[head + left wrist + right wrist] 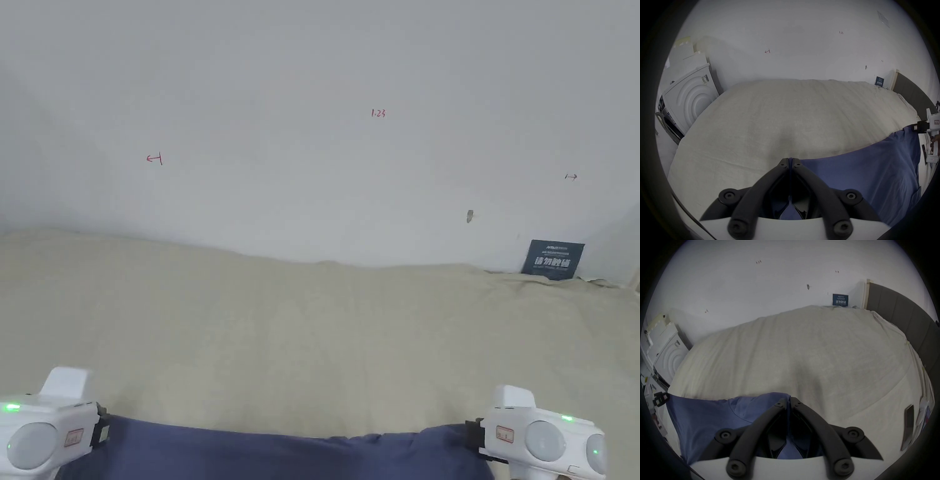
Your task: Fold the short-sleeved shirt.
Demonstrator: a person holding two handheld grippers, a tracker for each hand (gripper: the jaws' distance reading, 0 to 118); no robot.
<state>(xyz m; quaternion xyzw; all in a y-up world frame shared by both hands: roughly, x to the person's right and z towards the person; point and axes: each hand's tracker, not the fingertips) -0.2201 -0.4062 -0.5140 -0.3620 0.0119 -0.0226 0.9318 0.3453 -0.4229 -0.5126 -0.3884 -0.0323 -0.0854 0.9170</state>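
A dark blue short-sleeved shirt [281,453] is stretched between my two grippers at the near edge of a cream-covered bed [312,325]. My left gripper [790,160] is shut on the shirt's left end, a thin fold of blue cloth [859,175] pinched between its black jaws. My right gripper [788,400] is shut on the right end of the shirt [708,415]. In the head view the left gripper [103,431] and the right gripper [472,437] sit at the bottom corners. The shirt's lower part hangs out of sight.
The bed's cream cover spreads wide ahead, up to a white wall [312,125]. A dark sign [554,258] leans at the back right corner. A grey headboard [899,318] borders the right side. A white appliance [688,100] stands left of the bed. A dark flat object [907,426] lies at the right edge.
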